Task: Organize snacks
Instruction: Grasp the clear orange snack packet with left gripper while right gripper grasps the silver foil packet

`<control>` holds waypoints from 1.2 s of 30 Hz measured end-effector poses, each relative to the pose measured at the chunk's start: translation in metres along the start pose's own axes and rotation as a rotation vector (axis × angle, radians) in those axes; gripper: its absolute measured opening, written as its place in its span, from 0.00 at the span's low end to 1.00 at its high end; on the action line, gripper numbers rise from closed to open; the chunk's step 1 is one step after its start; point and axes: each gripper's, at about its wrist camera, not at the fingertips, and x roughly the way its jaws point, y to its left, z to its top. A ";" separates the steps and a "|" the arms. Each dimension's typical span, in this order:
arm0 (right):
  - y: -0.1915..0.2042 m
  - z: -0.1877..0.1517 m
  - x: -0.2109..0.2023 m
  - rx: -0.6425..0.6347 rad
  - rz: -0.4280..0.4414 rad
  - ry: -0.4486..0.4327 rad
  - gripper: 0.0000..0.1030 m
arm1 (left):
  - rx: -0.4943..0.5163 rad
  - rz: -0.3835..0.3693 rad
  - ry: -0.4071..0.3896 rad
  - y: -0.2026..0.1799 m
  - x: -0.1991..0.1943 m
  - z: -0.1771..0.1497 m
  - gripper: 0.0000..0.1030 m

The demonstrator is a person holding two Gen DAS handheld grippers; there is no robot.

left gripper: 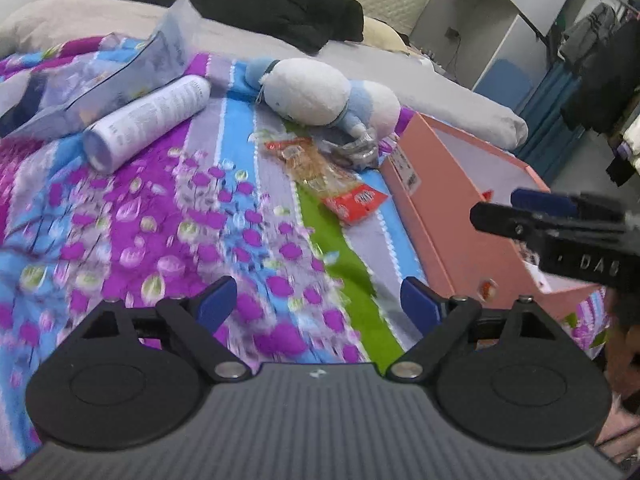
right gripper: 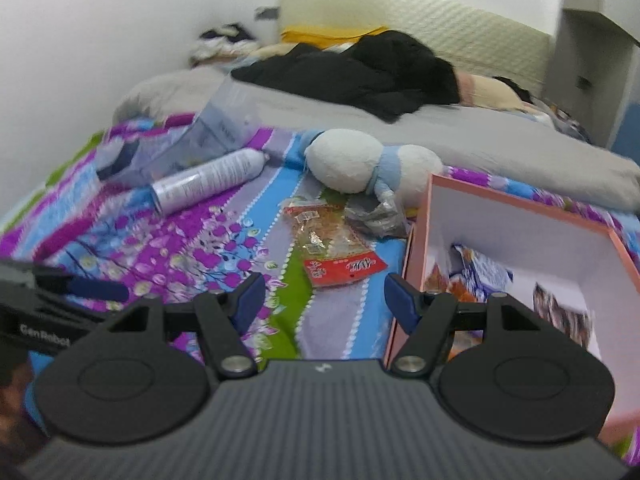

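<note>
A clear snack packet with red ends (left gripper: 326, 178) lies on the flowered bedspread, also in the right wrist view (right gripper: 330, 246). A crumpled silver wrapper (left gripper: 356, 151) (right gripper: 376, 214) lies beside it, against the plush toy. A pink box (left gripper: 452, 200) (right gripper: 516, 240) stands to the right and holds several snack packets (right gripper: 476, 276). My left gripper (left gripper: 320, 306) is open and empty above the bedspread, short of the packet. My right gripper (right gripper: 324, 298) is open and empty, near the box's left wall; it shows in the left wrist view (left gripper: 532, 210) over the box.
A white and blue plush toy (left gripper: 328, 94) (right gripper: 372, 164) lies behind the packet. A white spray can (left gripper: 148, 120) (right gripper: 208, 180) and a clear plastic bag (left gripper: 120, 68) (right gripper: 192, 144) lie to the left. Black clothing (left gripper: 280, 4) is piled at the far end.
</note>
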 end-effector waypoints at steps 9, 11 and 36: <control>-0.034 0.053 0.082 -0.159 0.079 0.099 0.66 | -0.088 -0.081 -0.026 0.036 0.075 0.051 0.89; -0.037 0.062 0.106 -0.230 0.069 0.133 0.65 | -0.120 -0.098 -0.030 0.045 0.093 0.062 0.88; -0.048 0.111 0.297 -0.542 0.057 0.623 0.65 | -0.087 -0.104 0.020 0.039 0.225 0.109 0.65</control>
